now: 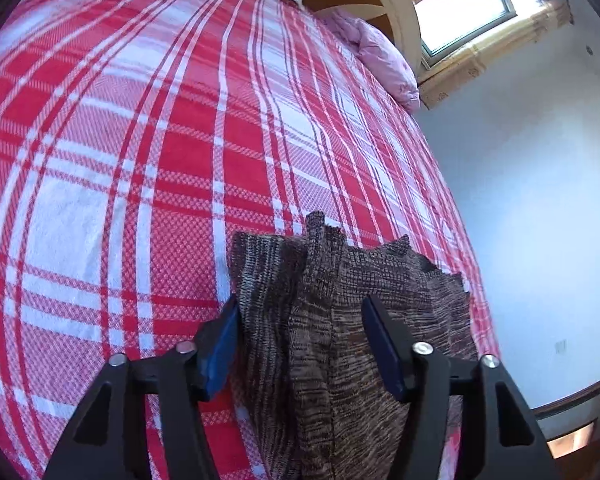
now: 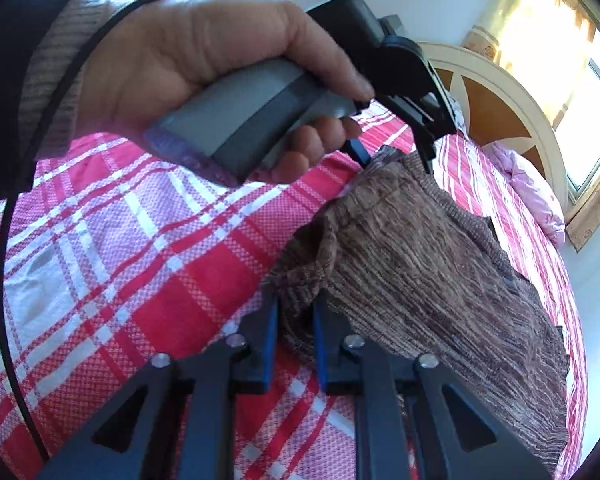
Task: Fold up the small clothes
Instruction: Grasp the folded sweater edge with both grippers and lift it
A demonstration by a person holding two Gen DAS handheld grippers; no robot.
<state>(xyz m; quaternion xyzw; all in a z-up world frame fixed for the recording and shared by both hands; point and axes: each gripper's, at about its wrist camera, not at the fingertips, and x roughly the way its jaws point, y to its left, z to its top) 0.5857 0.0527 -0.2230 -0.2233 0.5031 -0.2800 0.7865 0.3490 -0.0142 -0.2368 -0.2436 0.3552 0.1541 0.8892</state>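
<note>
Barely begun: right hand-held gripper pinches the brown knit garment at its 8 o'clock corner; left hand-held gripper straddles it unclamped on the bed; no fold yet.

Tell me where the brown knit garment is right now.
The brown knit garment lies on the red plaid bedspread near the bed's right edge, its near corner pinched in the right gripper, its far edge between the left gripper fingers.

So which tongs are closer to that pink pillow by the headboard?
Left. The left tongs sit at the far end of the brown knit, toward the pink pillow; the right tongs pinch its near end, farther away.
</note>
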